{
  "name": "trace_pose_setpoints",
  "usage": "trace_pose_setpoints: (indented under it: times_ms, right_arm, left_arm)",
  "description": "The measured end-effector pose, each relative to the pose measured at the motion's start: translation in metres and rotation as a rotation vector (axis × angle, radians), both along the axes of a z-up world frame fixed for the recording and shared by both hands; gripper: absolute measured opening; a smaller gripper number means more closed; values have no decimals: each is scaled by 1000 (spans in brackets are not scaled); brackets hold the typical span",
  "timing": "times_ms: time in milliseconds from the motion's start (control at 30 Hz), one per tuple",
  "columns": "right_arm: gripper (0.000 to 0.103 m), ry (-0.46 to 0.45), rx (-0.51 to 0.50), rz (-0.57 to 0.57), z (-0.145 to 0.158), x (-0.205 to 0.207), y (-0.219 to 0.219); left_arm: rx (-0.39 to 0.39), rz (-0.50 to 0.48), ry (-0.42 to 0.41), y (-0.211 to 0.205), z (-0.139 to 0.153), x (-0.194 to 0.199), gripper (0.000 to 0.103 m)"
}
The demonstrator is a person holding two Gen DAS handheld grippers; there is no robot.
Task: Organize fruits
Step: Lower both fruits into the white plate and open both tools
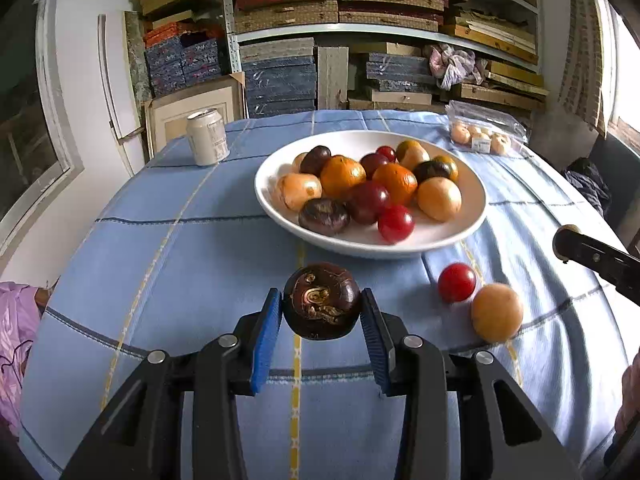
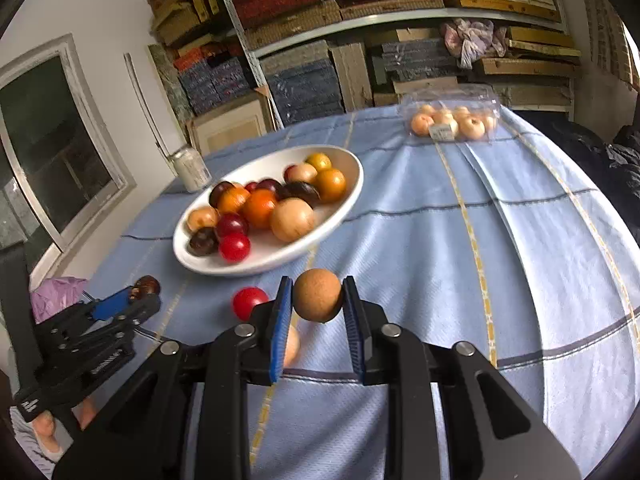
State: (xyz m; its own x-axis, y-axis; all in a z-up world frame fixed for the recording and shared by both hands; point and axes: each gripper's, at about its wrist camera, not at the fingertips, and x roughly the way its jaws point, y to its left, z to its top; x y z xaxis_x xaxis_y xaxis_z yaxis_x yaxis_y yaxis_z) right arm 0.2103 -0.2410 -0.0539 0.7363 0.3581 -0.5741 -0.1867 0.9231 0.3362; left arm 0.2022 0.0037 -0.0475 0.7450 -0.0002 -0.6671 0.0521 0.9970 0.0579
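Observation:
My left gripper (image 1: 322,308) is shut on a dark brown round fruit (image 1: 322,300), held just above the blue checked cloth. Beyond it stands a white bowl (image 1: 476,200) full of orange, tan, dark and red fruits. To the right, on the cloth, lie a red tomato (image 1: 457,282) and a tan fruit (image 1: 497,312). In the right wrist view my right gripper (image 2: 318,300) is shut on a tan-brown ball-shaped fruit (image 2: 318,295), in front of the bowl (image 2: 352,168). The red tomato (image 2: 249,302) lies to its left. A pale fruit (image 2: 292,346) is partly hidden by a finger.
A pale drink can (image 1: 207,137) stands at the table's far left. A clear plastic pack of small fruits (image 1: 484,132) sits at the far right. A purple bag (image 1: 16,344) lies off the left edge. Shelves of stacked boards fill the back wall.

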Motion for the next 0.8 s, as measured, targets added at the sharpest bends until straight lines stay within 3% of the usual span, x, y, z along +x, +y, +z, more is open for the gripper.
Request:
trace_pose_setpoints:
  times_ms: [267,500,800]
  right_arm:
    - [25,-47,-12,35,31,13,13]
    - [25,-95,-26,65,57,39,33]
    - [25,-82,-42,87,57,83,57]
  left_arm:
    - [52,-16,-34,-11,20,25,40]
    - [48,-22,-59,-17,37,57,40]
    - [45,-22,-55,-22,38,104,40]
